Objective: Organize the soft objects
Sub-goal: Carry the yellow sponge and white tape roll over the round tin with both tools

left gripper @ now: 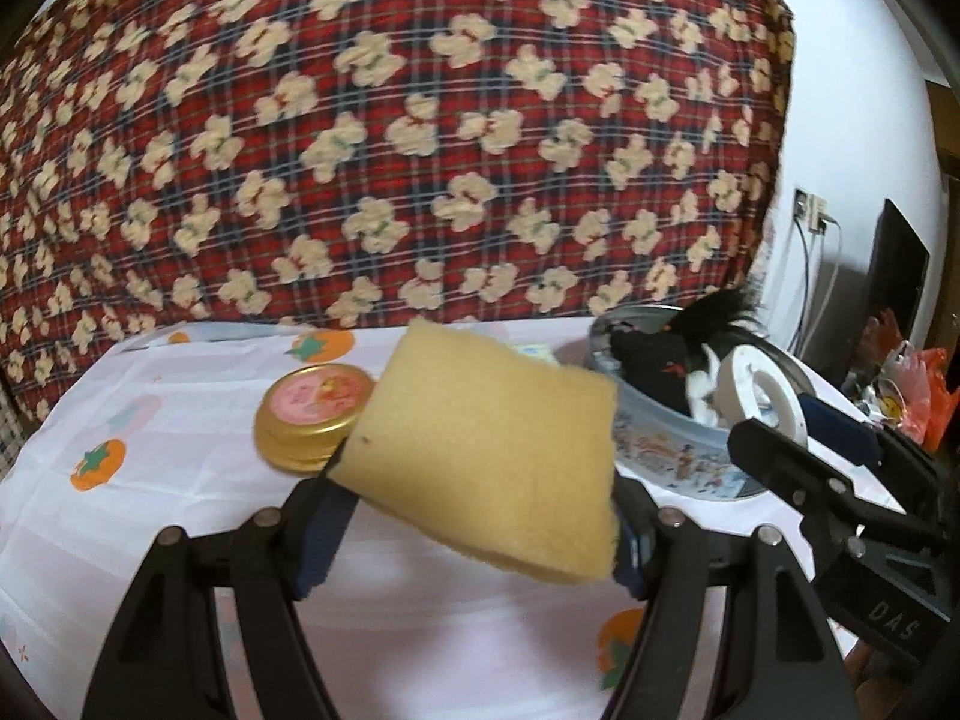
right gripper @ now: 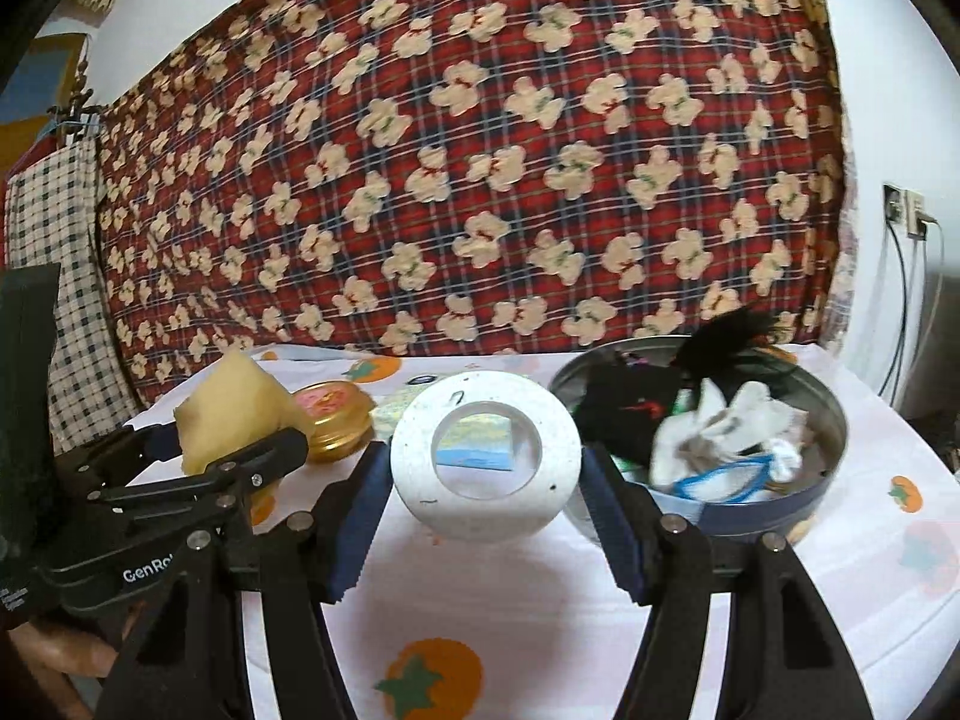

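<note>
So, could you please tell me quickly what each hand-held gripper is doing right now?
Left hand-held gripper: shut on the yellow rectangular sponge.
Right hand-held gripper: shut on the white foam ring.

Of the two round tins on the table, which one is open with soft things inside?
The large blue illustrated tin, lidless, holding black and white fabric items. The small gold tin beside the yellow sponge has its pink lid on.
</note>
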`<state>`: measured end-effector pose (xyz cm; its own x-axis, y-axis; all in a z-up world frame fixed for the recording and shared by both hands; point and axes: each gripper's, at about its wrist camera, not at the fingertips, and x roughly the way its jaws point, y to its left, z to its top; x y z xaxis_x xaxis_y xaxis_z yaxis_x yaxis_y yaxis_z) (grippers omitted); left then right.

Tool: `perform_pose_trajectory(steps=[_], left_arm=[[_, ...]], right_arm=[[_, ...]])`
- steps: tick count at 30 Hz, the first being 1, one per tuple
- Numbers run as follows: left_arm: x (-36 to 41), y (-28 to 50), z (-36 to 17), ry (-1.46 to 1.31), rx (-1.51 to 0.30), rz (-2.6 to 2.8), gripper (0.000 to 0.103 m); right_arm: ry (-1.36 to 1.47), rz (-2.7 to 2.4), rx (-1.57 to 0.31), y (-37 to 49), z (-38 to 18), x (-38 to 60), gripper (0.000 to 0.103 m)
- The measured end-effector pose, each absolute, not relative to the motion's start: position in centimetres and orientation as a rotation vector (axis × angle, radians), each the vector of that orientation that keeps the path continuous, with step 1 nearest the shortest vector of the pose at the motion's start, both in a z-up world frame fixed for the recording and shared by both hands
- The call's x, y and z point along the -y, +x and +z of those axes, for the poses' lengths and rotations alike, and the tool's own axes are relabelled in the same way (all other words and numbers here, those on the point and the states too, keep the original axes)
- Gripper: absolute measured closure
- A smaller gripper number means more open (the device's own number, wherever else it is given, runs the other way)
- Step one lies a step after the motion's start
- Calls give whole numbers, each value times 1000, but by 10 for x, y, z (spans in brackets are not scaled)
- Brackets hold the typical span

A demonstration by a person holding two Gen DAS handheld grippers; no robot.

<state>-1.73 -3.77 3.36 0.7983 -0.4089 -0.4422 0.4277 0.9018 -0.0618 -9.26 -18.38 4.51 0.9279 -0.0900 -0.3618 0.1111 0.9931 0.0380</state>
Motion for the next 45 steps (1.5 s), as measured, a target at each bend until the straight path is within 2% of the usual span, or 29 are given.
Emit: perform_pose_trajectory(steps=[45], left_arm=[[180,-27,60,99,-458,-645,31]], right_arm=[[88,-321,-262,-132,81,311,37]])
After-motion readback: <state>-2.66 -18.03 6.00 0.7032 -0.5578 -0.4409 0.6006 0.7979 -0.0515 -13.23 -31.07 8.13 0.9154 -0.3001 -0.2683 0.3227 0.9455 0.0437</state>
